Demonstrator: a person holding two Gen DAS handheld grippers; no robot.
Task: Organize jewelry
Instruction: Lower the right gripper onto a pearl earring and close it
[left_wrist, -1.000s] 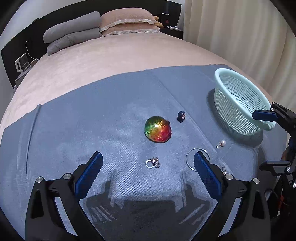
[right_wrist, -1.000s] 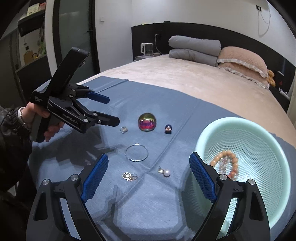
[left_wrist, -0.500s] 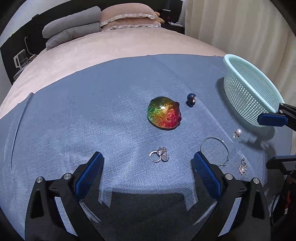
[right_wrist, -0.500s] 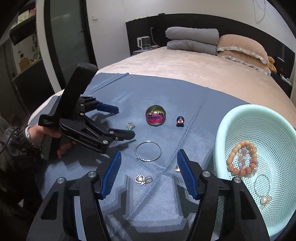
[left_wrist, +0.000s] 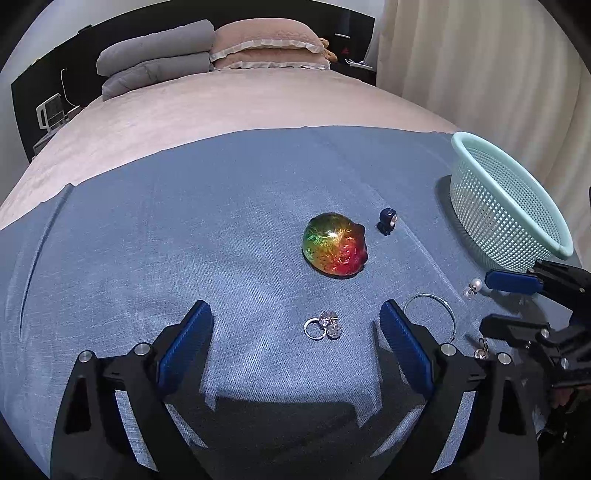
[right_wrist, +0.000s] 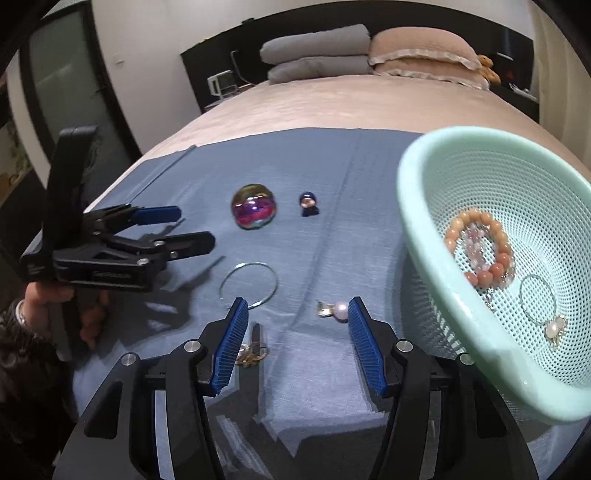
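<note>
Jewelry lies on a blue cloth (left_wrist: 184, 240). A crystal ring (left_wrist: 322, 328) sits between the fingers of my open left gripper (left_wrist: 295, 332). A silver hoop (right_wrist: 248, 284), a pearl earring (right_wrist: 334, 309) and a gold earring (right_wrist: 253, 356) lie just ahead of my right gripper (right_wrist: 293, 328), which is open and empty, low over the cloth. The mint basket (right_wrist: 436, 236) at right holds a bead bracelet (right_wrist: 480, 251) and a pearl hoop (right_wrist: 543, 306). The right gripper also shows in the left wrist view (left_wrist: 498, 302).
A rainbow glass dome (left_wrist: 334, 248) and a small dark blue figurine (left_wrist: 386, 220) stand mid-cloth. The cloth lies on a beige bed with pillows (left_wrist: 207, 55) at the far end. A curtain (left_wrist: 480, 66) hangs at right.
Both grippers moved forward and lower toward the jewelry. My right gripper narrowed its opening and now sits over the pearl earring and gold earring; the basket looms closer at right.
</note>
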